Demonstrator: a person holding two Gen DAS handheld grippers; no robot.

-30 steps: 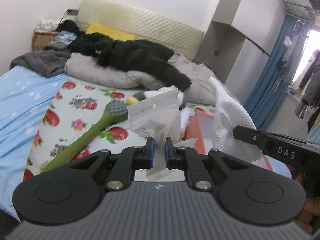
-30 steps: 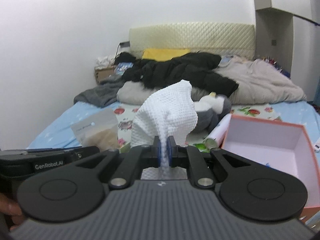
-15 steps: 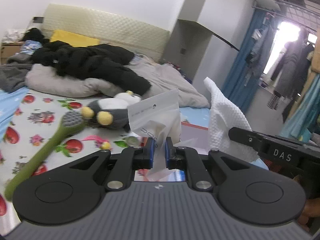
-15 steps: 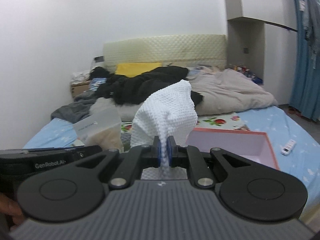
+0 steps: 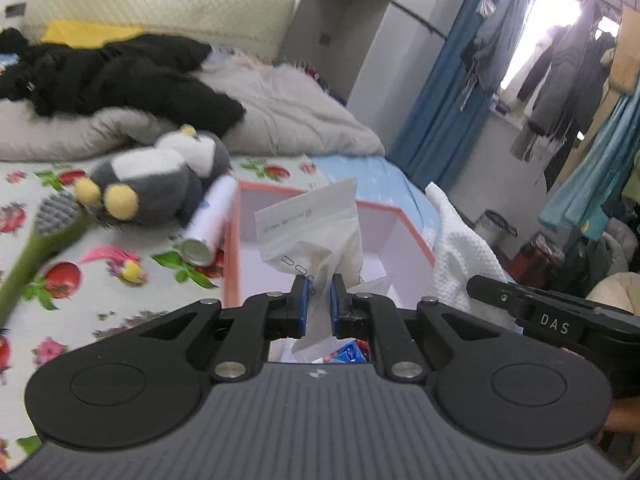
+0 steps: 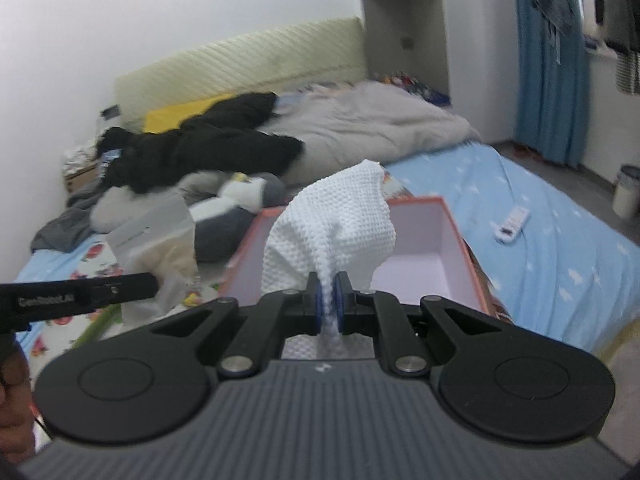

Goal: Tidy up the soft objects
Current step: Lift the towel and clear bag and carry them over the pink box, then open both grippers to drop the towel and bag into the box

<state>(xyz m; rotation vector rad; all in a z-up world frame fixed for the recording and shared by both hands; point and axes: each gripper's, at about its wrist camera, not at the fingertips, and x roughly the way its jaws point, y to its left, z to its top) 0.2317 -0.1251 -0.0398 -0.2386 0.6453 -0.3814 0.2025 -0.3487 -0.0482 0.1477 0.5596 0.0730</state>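
My left gripper (image 5: pixel 319 302) is shut on a frosted plastic bag (image 5: pixel 316 224) with pale fabric inside, held up in front of an open pink box (image 5: pixel 400 224) on the bed. The right gripper (image 6: pixel 328 304) is shut on a white waffle-weave cloth (image 6: pixel 332 220), which stands up over the same pink box (image 6: pixel 448 216). That cloth (image 5: pixel 460 252) shows at the right of the left wrist view, and the bag (image 6: pixel 160 240) at the left of the right wrist view. A grey and white plush penguin (image 5: pixel 156 184) lies left of the box.
A green long-handled brush (image 5: pixel 44 236) and a white tube (image 5: pixel 212 220) lie on the flowered sheet by the box. Black clothing (image 5: pixel 112 68) and a grey quilt (image 6: pixel 372 124) cover the bed's far end. A white remote (image 6: pixel 512 224) rests on the blue sheet at the right.
Both views have swung rightward along the bed. The pink box has come from the right side into the middle, right behind the held bag and cloth. Both grips are unchanged.
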